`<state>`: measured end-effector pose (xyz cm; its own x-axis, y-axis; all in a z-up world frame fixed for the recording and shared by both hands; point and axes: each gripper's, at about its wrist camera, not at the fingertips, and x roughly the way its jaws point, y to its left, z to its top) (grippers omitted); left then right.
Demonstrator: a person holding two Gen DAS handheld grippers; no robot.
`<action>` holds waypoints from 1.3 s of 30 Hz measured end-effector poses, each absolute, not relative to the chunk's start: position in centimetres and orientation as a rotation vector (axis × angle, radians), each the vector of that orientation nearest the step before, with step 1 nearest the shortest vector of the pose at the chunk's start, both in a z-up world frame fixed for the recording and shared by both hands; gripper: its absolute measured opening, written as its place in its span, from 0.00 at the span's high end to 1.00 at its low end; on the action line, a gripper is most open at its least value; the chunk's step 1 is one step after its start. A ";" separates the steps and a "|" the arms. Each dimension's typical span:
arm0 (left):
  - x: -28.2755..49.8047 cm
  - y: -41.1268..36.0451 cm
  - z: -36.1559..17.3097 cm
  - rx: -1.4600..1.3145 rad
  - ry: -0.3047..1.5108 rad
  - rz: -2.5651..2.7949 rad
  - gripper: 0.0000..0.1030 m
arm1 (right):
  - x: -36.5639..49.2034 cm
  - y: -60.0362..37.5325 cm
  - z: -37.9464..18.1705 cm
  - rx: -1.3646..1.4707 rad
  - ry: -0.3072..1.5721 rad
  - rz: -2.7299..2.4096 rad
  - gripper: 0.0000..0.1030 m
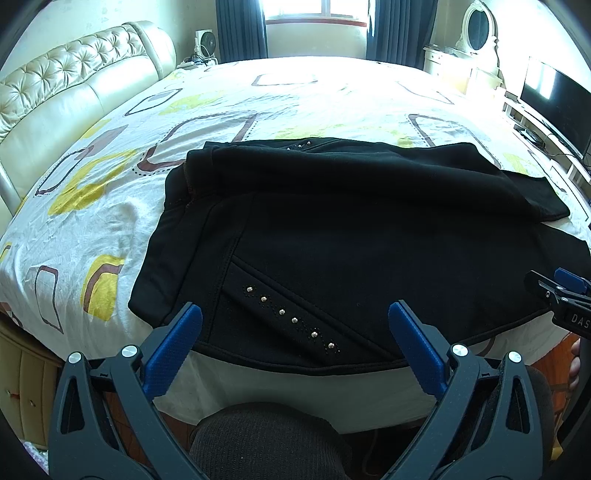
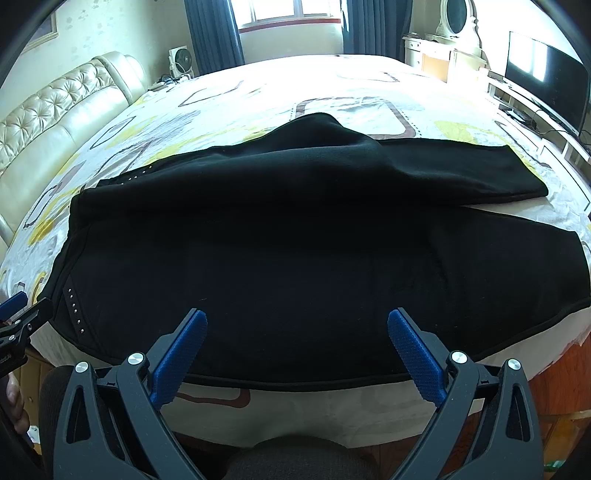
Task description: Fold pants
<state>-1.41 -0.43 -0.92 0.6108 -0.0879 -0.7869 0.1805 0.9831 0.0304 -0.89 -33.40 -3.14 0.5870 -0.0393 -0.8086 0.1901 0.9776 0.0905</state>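
Observation:
Black pants [image 1: 351,229] lie spread across the near edge of the bed, waist to the left, with a slanted line of silver studs [image 1: 291,319] by the pocket. One leg is folded over the other toward the right [image 2: 461,173]. My left gripper [image 1: 295,321] is open and empty, hovering over the waist near the hem edge. My right gripper [image 2: 297,325] is open and empty over the middle of the pants [image 2: 295,258]. The right gripper's tip shows at the right edge of the left wrist view [image 1: 557,291]; the left one shows at the left edge of the right wrist view [image 2: 22,310].
The bed sheet [image 1: 221,110] is white with yellow and brown shapes. A cream tufted headboard [image 1: 66,85] stands left. A dresser with an oval mirror [image 1: 476,29] and a dark TV [image 1: 561,99] stand right. A window [image 1: 314,11] with blue curtains is behind. My knee [image 1: 266,443] is below.

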 end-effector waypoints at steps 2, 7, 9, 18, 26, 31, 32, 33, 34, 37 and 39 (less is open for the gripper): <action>-1.4 -0.4 -0.9 0.110 0.901 -0.155 0.02 | -0.9 -33.4 -3.2 0.172 0.936 -0.131 0.05; -1.3 -0.4 -1.1 0.110 0.908 -0.155 0.02 | -0.9 -33.3 -3.2 0.174 0.937 -0.120 0.05; -1.3 -0.5 -1.1 0.112 0.914 -0.156 0.02 | -0.8 -33.3 -3.3 0.173 0.947 -0.117 0.05; 2.0 2.6 0.7 -0.026 1.013 -0.346 0.02 | 0.5 -33.8 -1.2 0.185 0.959 0.008 0.05; 14.7 12.2 1.1 -0.245 1.087 -0.434 0.02 | 5.7 -36.7 2.7 0.182 0.826 0.151 0.05; 24.2 15.8 -3.0 -0.377 1.181 -0.466 0.02 | 10.5 -38.1 3.6 0.186 0.802 0.188 0.05; 25.5 16.2 -4.0 -0.412 1.206 -0.477 0.02 | 11.5 -38.2 3.6 0.176 0.803 0.184 0.05; 26.9 16.4 -5.2 -0.448 1.233 -0.488 0.02 | 12.3 -38.2 3.6 0.170 0.807 0.183 0.05; 27.8 16.4 -6.0 -0.478 1.251 -0.504 0.02 | 12.8 -38.5 3.4 0.170 0.818 0.185 0.05; 29.7 15.6 -7.3 -0.517 1.262 -0.569 0.02 | 14.1 -38.0 3.0 0.184 0.818 0.209 0.05; 30.5 15.1 -7.6 -0.533 1.251 -0.615 0.02 | 14.7 -37.9 2.4 0.214 0.827 0.238 0.05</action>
<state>30.49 15.10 -7.61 0.1961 -0.6867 -0.7000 0.1353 0.7259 -0.6743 14.69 -37.85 2.40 0.6531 0.2911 -0.6990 -0.1257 0.9520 0.2790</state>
